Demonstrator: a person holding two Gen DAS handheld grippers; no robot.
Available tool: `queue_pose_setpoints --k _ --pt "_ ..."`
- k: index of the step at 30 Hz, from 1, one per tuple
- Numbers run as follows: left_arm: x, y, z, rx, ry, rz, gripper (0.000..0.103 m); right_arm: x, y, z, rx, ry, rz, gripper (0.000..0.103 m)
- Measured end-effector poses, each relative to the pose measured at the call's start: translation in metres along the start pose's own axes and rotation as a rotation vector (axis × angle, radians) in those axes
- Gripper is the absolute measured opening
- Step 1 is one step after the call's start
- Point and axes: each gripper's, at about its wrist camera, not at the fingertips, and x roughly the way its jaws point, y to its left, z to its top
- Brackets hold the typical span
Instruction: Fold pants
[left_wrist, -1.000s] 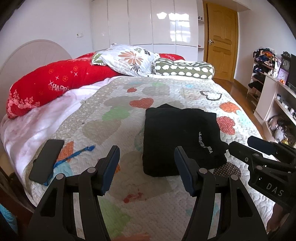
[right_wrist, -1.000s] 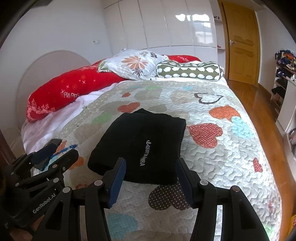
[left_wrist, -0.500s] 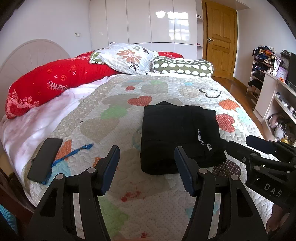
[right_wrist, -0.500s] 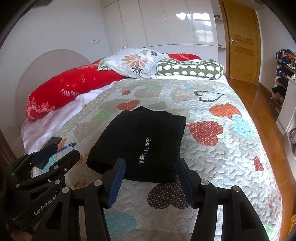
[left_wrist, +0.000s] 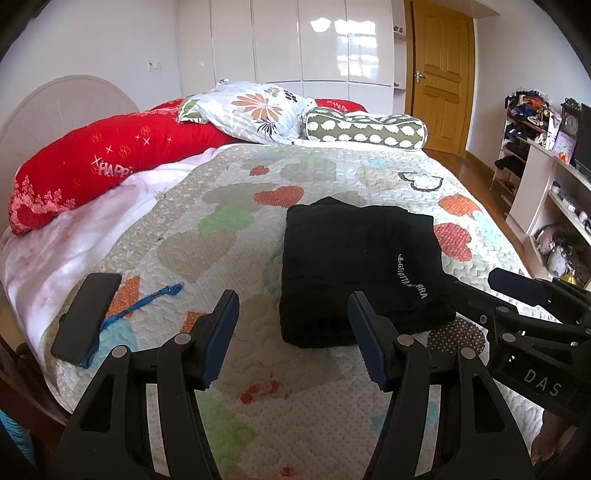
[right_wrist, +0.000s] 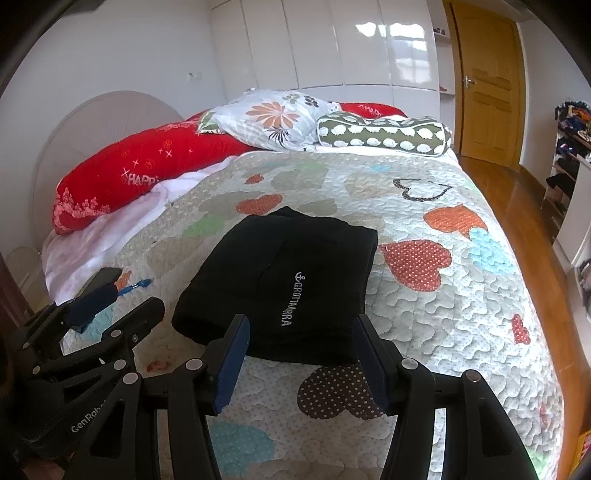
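Note:
Black pants (left_wrist: 351, 266) (right_wrist: 288, 273), folded into a compact rectangle with white lettering on top, lie on the heart-patterned quilt (left_wrist: 221, 229) (right_wrist: 424, 295). My left gripper (left_wrist: 291, 310) hovers open over the quilt, just short of the pants' near left corner, with nothing between its fingers. My right gripper (right_wrist: 301, 328) stands open at the pants' near edge, its pads clear of the cloth. Each gripper shows in the other's view: the right gripper (left_wrist: 495, 291) beside the pants' right corner, the left gripper (right_wrist: 122, 306) at the lower left.
A black phone (left_wrist: 86, 317) and a blue strap (left_wrist: 144, 302) lie on the quilt near the bed's left edge. A red pillow (left_wrist: 103, 166), a floral pillow (left_wrist: 255, 114) and a green bolster (left_wrist: 365, 127) line the head end. Shelves (left_wrist: 546, 177) stand to the right.

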Motion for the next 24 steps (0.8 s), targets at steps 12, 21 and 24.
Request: queue_pose_setpoints --k 12,21,24 --pt "0.013 0.003 0.002 -0.009 0.019 -0.012 0.062 0.014 -0.004 0.003 0.007 0.022 -0.009 0.057" --pt "0.019 0.003 0.002 -0.001 0.006 -0.017 0.062 0.022 -0.005 0.002 0.009 0.032 -0.011 0.057" --pt "0.022 0.005 0.003 -0.006 0.014 -0.026 0.062 0.023 -0.01 0.002 0.017 0.034 -0.016 0.057"
